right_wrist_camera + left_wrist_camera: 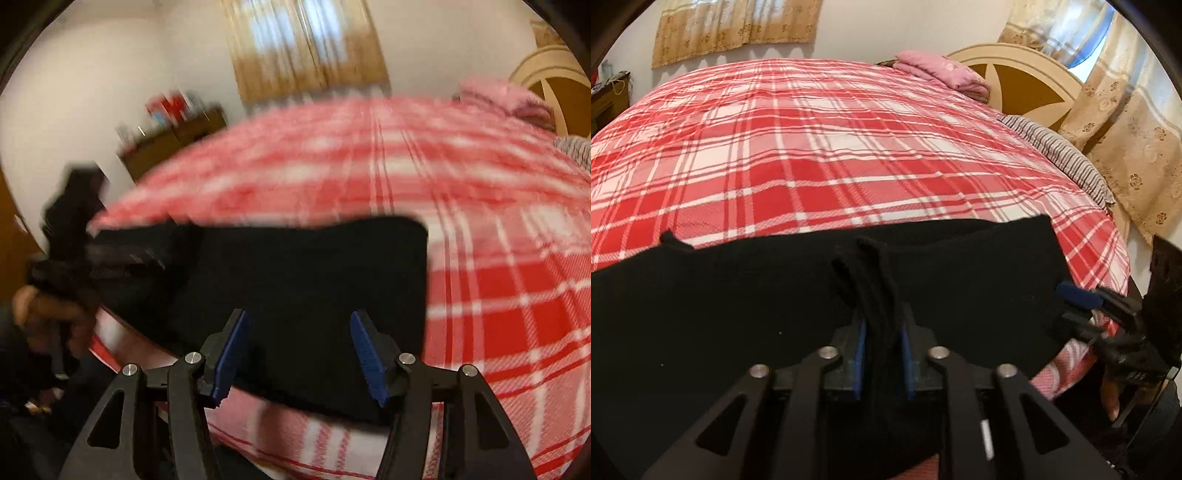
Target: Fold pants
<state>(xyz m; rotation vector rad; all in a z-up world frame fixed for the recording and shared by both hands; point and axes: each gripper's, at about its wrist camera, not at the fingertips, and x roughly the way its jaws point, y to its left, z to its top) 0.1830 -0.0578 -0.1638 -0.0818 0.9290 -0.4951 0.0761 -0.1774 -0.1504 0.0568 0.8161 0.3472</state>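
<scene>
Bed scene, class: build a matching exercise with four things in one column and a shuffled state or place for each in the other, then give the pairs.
Things
1. left claw
2. right claw
3. black pants
4. pink pillow

States or places
A. lies by the headboard
B. open, pads apart
C. shut on a bunch of black fabric
D. spread at the near edge of the plaid bed

Pairs: 1-C, 2-B, 3-D, 4-A

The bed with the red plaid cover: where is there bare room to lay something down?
Most of the red plaid bed cover lies bare, from the black pants at the near edge up to the pink folded blanket and striped pillow by the cream headboard. The near edge is crowded.
</scene>
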